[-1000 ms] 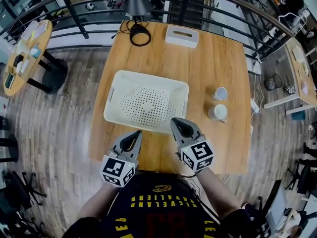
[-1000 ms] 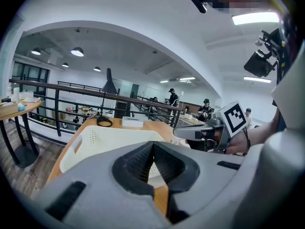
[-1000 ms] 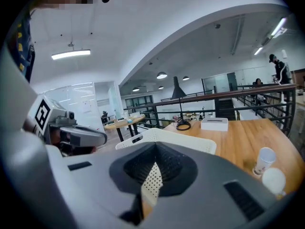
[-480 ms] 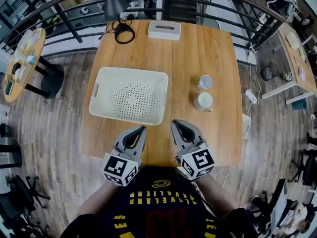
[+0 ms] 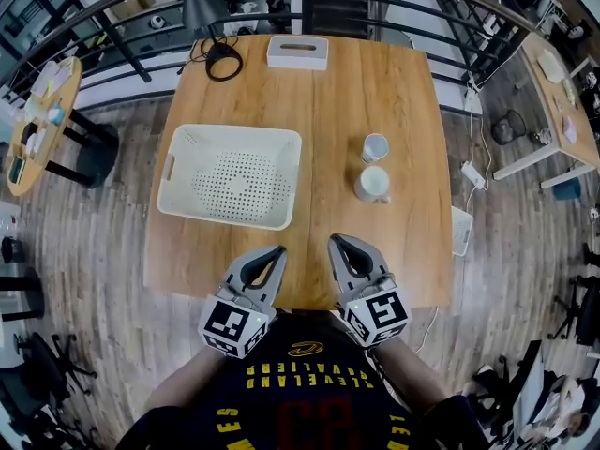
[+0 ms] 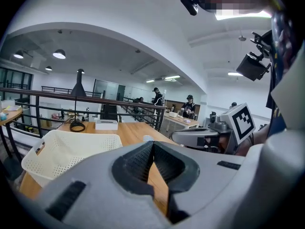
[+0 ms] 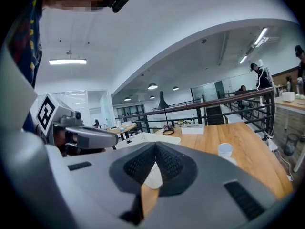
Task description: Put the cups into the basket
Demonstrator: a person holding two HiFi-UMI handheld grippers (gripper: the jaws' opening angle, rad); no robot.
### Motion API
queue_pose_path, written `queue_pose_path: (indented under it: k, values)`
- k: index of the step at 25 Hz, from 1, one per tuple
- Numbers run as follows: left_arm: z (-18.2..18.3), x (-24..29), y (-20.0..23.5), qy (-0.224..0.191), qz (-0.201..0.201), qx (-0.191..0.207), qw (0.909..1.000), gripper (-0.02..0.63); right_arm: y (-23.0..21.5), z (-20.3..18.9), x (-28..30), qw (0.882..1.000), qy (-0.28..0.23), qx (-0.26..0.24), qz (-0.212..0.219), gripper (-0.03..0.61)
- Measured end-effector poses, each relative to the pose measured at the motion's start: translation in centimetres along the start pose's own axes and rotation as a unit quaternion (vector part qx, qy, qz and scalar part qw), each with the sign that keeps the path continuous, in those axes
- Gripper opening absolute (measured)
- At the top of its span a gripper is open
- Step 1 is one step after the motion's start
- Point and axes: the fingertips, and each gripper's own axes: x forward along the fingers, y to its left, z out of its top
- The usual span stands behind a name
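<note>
Two white cups stand side by side right of the table's middle, the far cup [image 5: 375, 146] and the near cup [image 5: 372, 184]; one cup [image 7: 225, 150] shows in the right gripper view. The white perforated basket [image 5: 234, 130] is empty on the table's left half. My left gripper [image 5: 277, 251] and right gripper [image 5: 335, 242] hover side by side over the table's near edge, both shut with nothing in them. They are well short of the cups and the basket [image 6: 62, 147]. The left gripper view shows its own shut tips [image 6: 153, 142].
The wooden table [image 5: 347, 92] carries a white tissue box [image 5: 297, 52] and a coiled black cable [image 5: 223, 61] at its far edge, beside a black lamp [image 5: 202, 7]. A metal railing runs behind. A round side table [image 5: 42, 111] stands at the left.
Both shut grippers have drawn back from the basket's near rim to the table's near edge. The head view has shifted, so the basket and cups sit further left in the picture.
</note>
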Motion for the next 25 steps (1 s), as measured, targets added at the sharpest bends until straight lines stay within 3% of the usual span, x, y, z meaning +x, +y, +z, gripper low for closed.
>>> queue_pose_path:
  k: [10,17,25]
  values:
    - [1.9,0.2,-0.9,-0.027,-0.086,0.011,0.9959,0.011,0.2,-0.2,-0.8,0.998,-0.007,0.019,-0.065,0.013]
    - [2.3,0.2,-0.8,-0.042,-0.127,0.002,0.991,0.011,1.3,-0.8,-0.6,0.996,0.01,0.017,-0.086,0.014]
    - [1.2,0.4,-1.2,-0.031,-0.169,0.009,0.985,0.011,1.8,-1.7,-0.7,0.993,0.029,0.017,-0.11,0.013]
